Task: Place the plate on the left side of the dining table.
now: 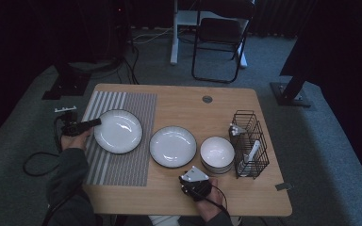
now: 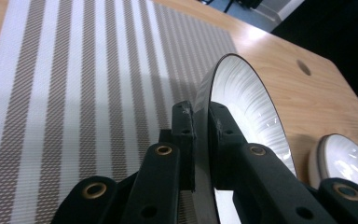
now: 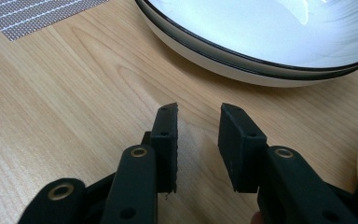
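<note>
Left gripper (image 1: pixel 95 122) is clamped on the rim of the big plate (image 1: pixel 118 131). In the left gripper view both pads (image 2: pixel 185 123) pinch the plate's (image 2: pixel 242 102) dark-edged rim, one on each face. Plate sits over the striped placemat (image 1: pixel 122 136) at the left of the table (image 1: pixel 179 106); whether it is fully down or slightly lifted at the gripped edge, can't tell. In the left gripper view the plate looks tilted against the placemat (image 2: pixel 74 93), but that camera is rolled too.

Right gripper (image 1: pixel 195 184) rests near the front edge of the table, between the second plate (image 1: pixel 173 146) and the stack of bowls (image 1: pixel 217 153). In the right gripper view it (image 3: pixel 198 122) is released, jaws apart with bare wood between them, gripping nothing. The second plate's rim (image 3: pixel 242 56) lies just ahead of the tips, not touching.

Wire rack (image 1: pixel 250 143) with utensils stands at the right, just beside the bowls.
</note>
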